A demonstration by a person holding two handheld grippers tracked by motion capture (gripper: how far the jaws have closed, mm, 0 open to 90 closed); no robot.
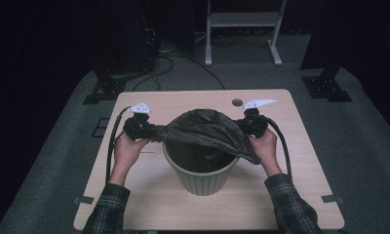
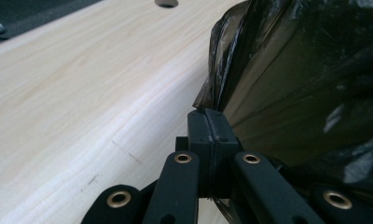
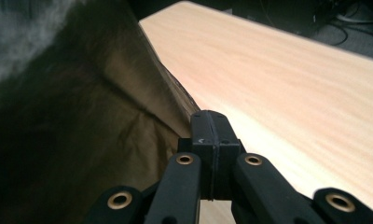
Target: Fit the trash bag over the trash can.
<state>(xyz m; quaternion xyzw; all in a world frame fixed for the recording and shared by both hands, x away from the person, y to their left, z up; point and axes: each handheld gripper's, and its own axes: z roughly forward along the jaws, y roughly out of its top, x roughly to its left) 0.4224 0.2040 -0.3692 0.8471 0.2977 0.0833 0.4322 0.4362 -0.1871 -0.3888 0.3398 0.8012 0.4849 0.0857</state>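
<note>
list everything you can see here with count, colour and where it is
bag: 1, black, stretched over the bin's mouth, a gripper pinching each side
bin: 1, pale green, ribbed, upright at the table's middle
table: 1, light wood, centre of the high view
hole: 1, round, in the tabletop near the far edge
frame: 1, white, on the floor beyond the table
cables: several, black, on the floor beyond the table
left gripper: 1, black, shut on the bag's left side
right gripper: 1, black, shut on the bag's right side
hands: 2, one behind each gripper
sleeves: 2, dark plaid, at the bottom edge
</note>
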